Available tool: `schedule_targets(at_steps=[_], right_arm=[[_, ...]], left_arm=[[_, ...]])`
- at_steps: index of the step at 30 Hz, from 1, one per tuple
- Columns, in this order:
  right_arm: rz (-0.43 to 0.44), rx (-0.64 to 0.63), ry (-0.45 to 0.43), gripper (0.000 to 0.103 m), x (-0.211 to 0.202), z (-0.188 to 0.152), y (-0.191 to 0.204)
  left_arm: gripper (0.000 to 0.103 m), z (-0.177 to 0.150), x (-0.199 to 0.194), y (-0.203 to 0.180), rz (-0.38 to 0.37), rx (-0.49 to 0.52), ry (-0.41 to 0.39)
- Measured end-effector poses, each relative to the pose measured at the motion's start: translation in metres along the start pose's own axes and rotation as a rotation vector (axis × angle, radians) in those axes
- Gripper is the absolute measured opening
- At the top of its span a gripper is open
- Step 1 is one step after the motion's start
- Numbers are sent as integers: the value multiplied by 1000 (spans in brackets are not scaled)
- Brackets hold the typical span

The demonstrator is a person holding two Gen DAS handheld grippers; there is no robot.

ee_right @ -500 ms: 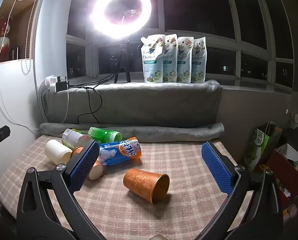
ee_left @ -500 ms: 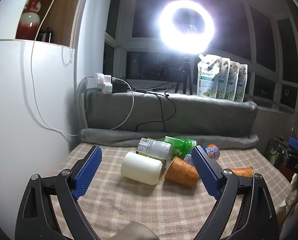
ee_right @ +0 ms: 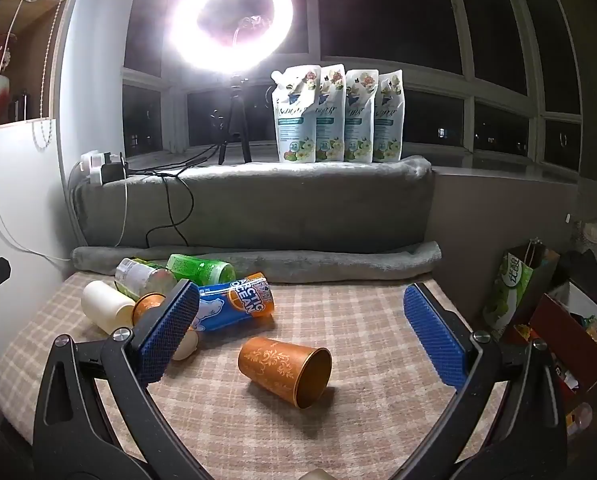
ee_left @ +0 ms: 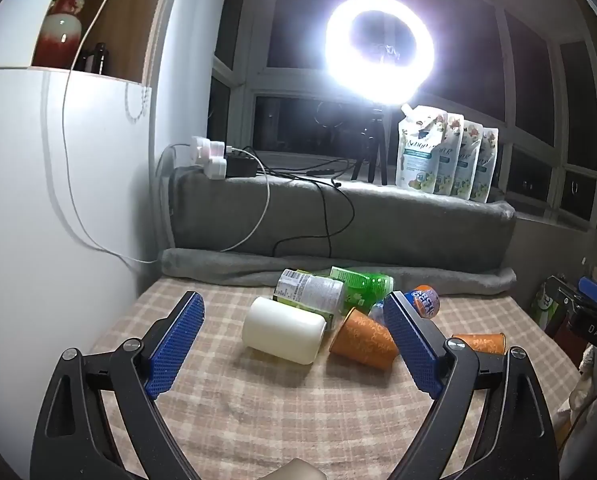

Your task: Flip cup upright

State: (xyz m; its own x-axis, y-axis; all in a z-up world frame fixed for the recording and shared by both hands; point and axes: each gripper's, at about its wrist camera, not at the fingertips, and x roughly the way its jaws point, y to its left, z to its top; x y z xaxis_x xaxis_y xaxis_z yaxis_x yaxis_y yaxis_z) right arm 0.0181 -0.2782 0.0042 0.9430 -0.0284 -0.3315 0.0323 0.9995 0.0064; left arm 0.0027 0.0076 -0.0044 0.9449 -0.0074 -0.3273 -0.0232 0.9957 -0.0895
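Two orange cups are lying on their sides in the left wrist view: one patterned cup point(ee_left: 363, 339) is resting just right of a cream cylinder point(ee_left: 284, 330) on the checked tabletop point(ee_left: 258, 408), and another orange cup point(ee_left: 480, 343) is peeking out behind the left tool point(ee_left: 292, 340), whose blue pads are standing wide apart and gripping nothing. Behind them a labelled jar point(ee_left: 310, 292), a green bottle point(ee_left: 362, 283) and a blue can point(ee_left: 422, 303) are lying tipped over; their contents cannot be made out. In the right wrist view, the orange cup point(ee_right: 285, 371) is lying on its side between the spread pads of the right tool point(ee_right: 302, 330), its open mouth facing toward the lower right and showing an empty interior. To its left, the blue can point(ee_right: 234, 306), green bottle point(ee_right: 200, 269), jar point(ee_right: 142, 278) and cream cylinder point(ee_right: 106, 306) are lying clustered together. Four refill pouches point(ee_right: 336, 114) are standing upright on the grey ledge point(ee_right: 258, 208).
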Motion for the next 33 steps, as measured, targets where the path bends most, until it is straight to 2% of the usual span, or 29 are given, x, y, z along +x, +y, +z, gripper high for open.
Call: schedule_targets(at_steps=[33], right_arm=[[-35,-3,-47,103,-7,4,3]], left_arm=[[91,7,-10,-4,-1,12,-29]])
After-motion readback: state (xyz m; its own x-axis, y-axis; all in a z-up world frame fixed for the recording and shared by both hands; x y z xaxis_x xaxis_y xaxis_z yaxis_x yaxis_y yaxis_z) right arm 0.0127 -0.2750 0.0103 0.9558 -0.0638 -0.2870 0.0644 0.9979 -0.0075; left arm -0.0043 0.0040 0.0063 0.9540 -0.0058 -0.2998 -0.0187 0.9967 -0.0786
